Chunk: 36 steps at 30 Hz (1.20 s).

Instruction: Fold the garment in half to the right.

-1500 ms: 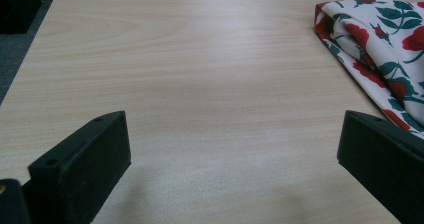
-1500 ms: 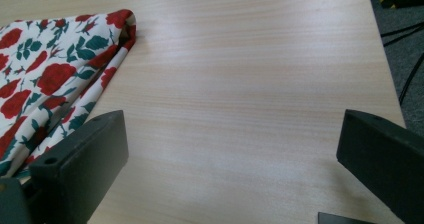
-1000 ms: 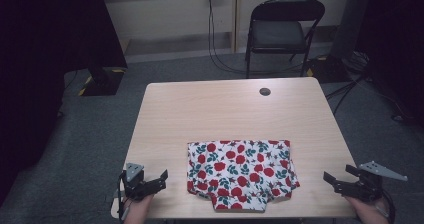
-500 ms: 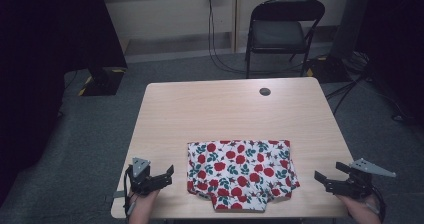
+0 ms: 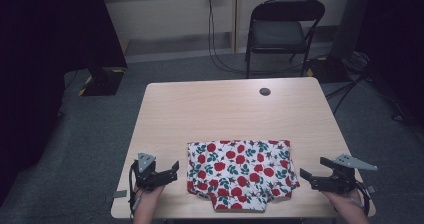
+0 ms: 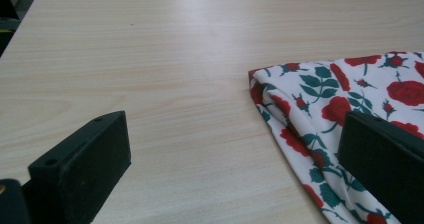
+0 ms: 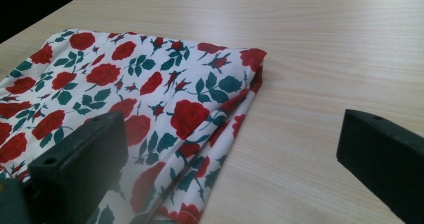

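High view: left gripper sits low over the table's near-left corner, jaws spread wide, nothing between them, pointing at the left edge of the folded garment. Left hand comes in from the bottom edge under it. Right gripper mirrors it at the near-right, jaws also wide apart and empty, aimed at the garment's right edge; right hand behind it, grey three-cornered plate on top.

Left gripper view: one jaw over bare wood, the other over the garment's edge; cannot tell if that jaw touches the cloth. Folded layers stack at the garment's corner.

Right gripper view: one jaw over the fabric, the other over bare wood just past the folded edge. Contact unclear here too.

Garment: white cloth, red rose print with green leaves, folded to a rough rectangle, lying flat on the near half of the light wooden table, between the two grippers. Near edge has a narrower folded part sticking out toward the person.

Small dark round grommet on the table's far side, well apart from the garment. Black folding chair beyond the table, cables hanging from a wall outlet, grey carpet.
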Each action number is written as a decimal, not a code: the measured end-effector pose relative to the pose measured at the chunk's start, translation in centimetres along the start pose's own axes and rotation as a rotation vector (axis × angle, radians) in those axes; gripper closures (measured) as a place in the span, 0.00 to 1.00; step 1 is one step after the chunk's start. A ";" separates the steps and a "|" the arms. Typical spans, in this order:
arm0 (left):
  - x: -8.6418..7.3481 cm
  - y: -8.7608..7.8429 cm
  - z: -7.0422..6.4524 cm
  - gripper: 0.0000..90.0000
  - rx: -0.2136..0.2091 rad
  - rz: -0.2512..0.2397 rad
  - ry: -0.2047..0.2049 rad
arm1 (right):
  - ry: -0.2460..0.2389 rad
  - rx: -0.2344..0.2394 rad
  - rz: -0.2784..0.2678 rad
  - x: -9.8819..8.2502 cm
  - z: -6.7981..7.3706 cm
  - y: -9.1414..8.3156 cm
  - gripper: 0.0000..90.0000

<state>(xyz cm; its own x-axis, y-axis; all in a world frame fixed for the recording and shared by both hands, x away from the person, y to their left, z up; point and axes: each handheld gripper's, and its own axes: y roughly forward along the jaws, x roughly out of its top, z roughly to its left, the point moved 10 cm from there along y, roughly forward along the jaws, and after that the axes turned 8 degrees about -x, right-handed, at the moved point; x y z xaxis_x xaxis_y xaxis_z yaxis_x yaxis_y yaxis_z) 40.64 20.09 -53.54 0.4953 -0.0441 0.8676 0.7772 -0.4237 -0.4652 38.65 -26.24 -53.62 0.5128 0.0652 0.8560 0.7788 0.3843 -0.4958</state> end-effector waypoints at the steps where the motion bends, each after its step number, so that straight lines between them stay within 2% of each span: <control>1: 0.1 0.1 -0.1 0.00 -0.004 0.003 0.005 | 0.000 0.008 0.002 0.1 0.3 0.2 0.00; 4: 0.2 0.5 -0.2 0.00 -0.008 0.011 0.013 | -0.008 0.015 0.010 0.1 0.8 0.6 0.00; 9: 0.7 0.8 0.1 0.00 0.008 0.007 -0.003 | -0.016 0.034 0.011 0.4 1.8 1.0 0.00; 11: 0.7 1.1 0.2 0.00 0.001 0.025 -0.008 | -0.025 0.035 0.015 0.5 2.2 1.2 0.00; 21: 1.0 1.9 0.2 0.00 -0.017 0.057 0.014 | -0.035 0.080 0.016 0.7 4.8 2.0 0.00; 28: 0.8 3.0 -0.1 0.00 -0.051 0.118 0.007 | -0.053 0.104 0.020 0.9 6.2 2.6 0.00; 36: 1.2 4.2 -0.8 0.00 -0.077 0.173 0.040 | -0.089 0.126 0.030 1.0 8.0 3.2 0.00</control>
<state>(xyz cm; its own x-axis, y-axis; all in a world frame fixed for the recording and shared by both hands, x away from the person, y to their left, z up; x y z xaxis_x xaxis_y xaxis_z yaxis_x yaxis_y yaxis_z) 44.21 17.54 -54.30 0.6020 -0.1574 0.7828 0.6490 -0.4747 -0.5945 38.74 -17.56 -53.22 0.4964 0.1578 0.8536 0.7093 0.4931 -0.5037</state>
